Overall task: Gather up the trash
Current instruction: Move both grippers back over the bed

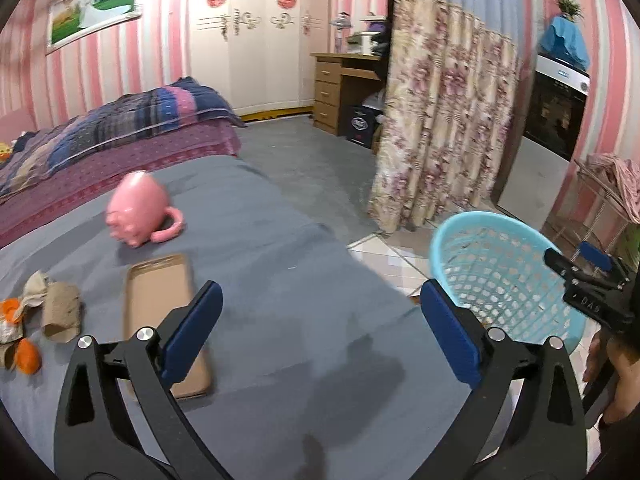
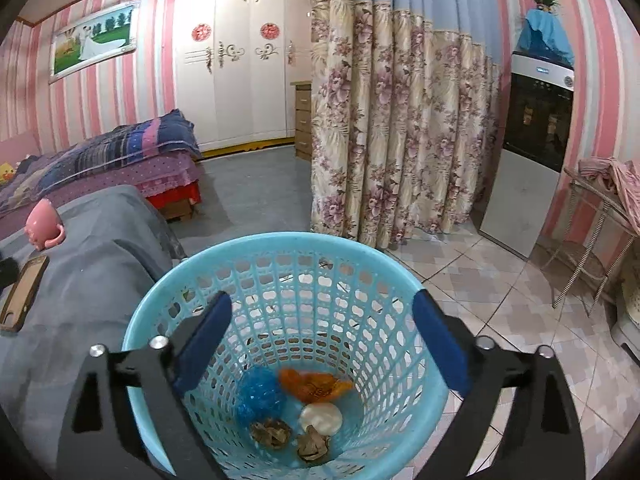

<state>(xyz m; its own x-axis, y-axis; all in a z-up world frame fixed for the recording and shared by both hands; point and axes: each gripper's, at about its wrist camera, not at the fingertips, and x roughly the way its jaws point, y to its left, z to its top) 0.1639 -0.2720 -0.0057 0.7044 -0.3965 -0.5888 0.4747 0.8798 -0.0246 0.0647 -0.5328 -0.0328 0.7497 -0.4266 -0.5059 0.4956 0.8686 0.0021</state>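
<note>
A light blue mesh basket [image 2: 288, 280] stands on the floor beside the grey-covered table [image 1: 280, 240]. It holds a blue crumpled wrapper [image 2: 260, 394], orange peel [image 2: 316, 386], a white lump and brown scraps. My right gripper [image 2: 322, 336] is open and empty above the basket's mouth. My left gripper [image 1: 320, 320] is open and empty over the table. At its far left lie a cardboard tube [image 1: 62, 316], crumpled paper [image 1: 34, 290] and orange peel [image 1: 28, 356]. The basket also shows in the left wrist view [image 1: 500, 272], with the right gripper [image 1: 588, 280] beside it.
A pink pig mug [image 1: 138, 210] lies on the table, with a brown phone case [image 1: 160, 312] in front of it. A bed [image 1: 100, 140], a floral curtain [image 1: 440, 128], a wooden desk [image 1: 340, 88] and a black and silver cabinet [image 2: 528, 152] stand around.
</note>
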